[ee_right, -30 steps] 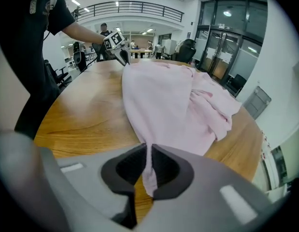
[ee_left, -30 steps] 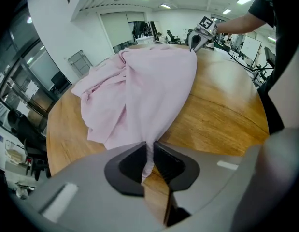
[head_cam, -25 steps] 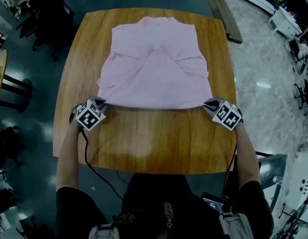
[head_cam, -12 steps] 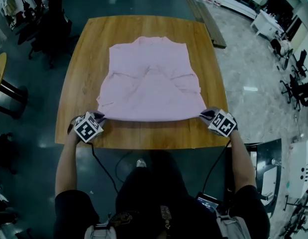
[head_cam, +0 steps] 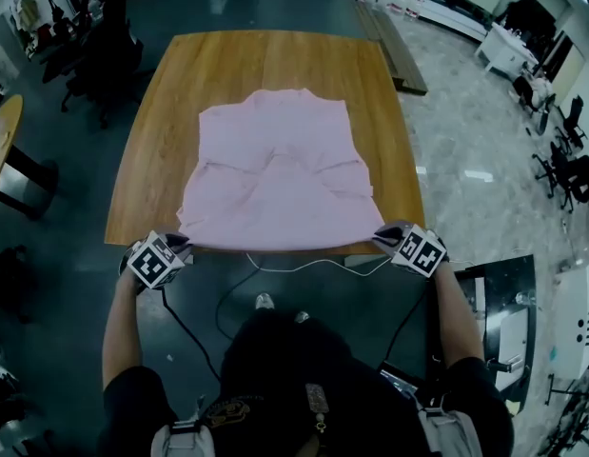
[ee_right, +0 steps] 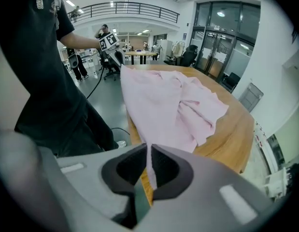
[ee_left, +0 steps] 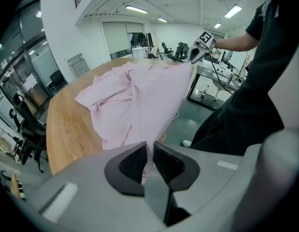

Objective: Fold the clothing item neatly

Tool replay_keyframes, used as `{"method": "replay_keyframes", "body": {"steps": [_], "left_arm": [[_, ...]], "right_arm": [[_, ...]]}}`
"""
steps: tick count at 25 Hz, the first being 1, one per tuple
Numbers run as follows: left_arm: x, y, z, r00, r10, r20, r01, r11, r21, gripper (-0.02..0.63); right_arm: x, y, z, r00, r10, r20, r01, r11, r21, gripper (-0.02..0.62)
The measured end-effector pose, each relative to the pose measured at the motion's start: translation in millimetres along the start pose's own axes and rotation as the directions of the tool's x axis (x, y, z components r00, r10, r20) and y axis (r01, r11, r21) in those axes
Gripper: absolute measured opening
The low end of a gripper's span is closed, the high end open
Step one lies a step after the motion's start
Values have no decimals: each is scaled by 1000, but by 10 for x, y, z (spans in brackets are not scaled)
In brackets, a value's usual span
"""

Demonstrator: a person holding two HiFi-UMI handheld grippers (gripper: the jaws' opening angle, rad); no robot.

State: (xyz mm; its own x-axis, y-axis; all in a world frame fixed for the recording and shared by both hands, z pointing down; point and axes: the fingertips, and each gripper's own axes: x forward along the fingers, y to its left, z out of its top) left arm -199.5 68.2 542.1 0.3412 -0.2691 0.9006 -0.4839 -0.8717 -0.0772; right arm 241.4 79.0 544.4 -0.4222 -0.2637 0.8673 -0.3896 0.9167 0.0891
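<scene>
— Where's the shirt?

— The pink shirt (head_cam: 275, 174) lies spread on the wooden table (head_cam: 265, 60). Its collar end points to the far side and reaches about the middle of the top. Its near hem sits right at the table's near edge. Loose folds cross the middle of the cloth.

— And my left side?

— Your left gripper (ee_left: 149, 151) is clenched on the shirt's near left corner. The left gripper view shows pink cloth pinched between the two dark pads, with the rest of the shirt running away from them up onto the wood.

— The right one?

— Same picture there. Your right gripper (ee_right: 148, 156) grasps the near right corner, a thin strip of the cloth caught between its jaws. The fabric rises from the pads towards the table.

— Where are the grippers against the table?

— Both sit just past its near edge, over the floor (head_cam: 275, 288), the left one off the near left corner and the right one off the near right corner. The hem runs fairly straight between them. Both point steeply down, marker cubes facing up. A black cable (head_cam: 180, 327) trails from your left gripper back towards your body.
</scene>
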Motion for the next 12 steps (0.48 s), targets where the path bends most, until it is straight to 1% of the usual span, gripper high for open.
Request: {"method": "replay_keyframes", "body": {"steps": [2, 3, 5, 7, 9, 12], "left_arm": [[-123, -2, 46, 1000, 29, -4, -29, 1000, -3, 54], [-184, 27, 82, 999, 52, -1, -52, 999, -1, 54], [-332, 77, 215, 993, 117, 30, -117, 993, 9, 54], [-530, 142, 433, 979, 192, 69, -195, 981, 26, 54], [-753, 248, 660, 961, 259, 101, -264, 964, 43, 52], [-1036, 489, 875, 936, 328, 131, -336, 941, 43, 52]], "right_arm": [[-115, -18, 56, 999, -8, 32, 8, 1000, -15, 26], [-173, -45, 97, 999, -17, 51, 18, 1000, -22, 26], [-306, -117, 176, 996, -49, 79, 53, 997, -49, 26], [-484, -257, 261, 990, -102, 96, 110, 991, -82, 26], [-677, -462, 400, 980, -160, 116, 172, 980, -100, 26], [-882, -788, 705, 963, -222, 156, 241, 963, -117, 26]]}}
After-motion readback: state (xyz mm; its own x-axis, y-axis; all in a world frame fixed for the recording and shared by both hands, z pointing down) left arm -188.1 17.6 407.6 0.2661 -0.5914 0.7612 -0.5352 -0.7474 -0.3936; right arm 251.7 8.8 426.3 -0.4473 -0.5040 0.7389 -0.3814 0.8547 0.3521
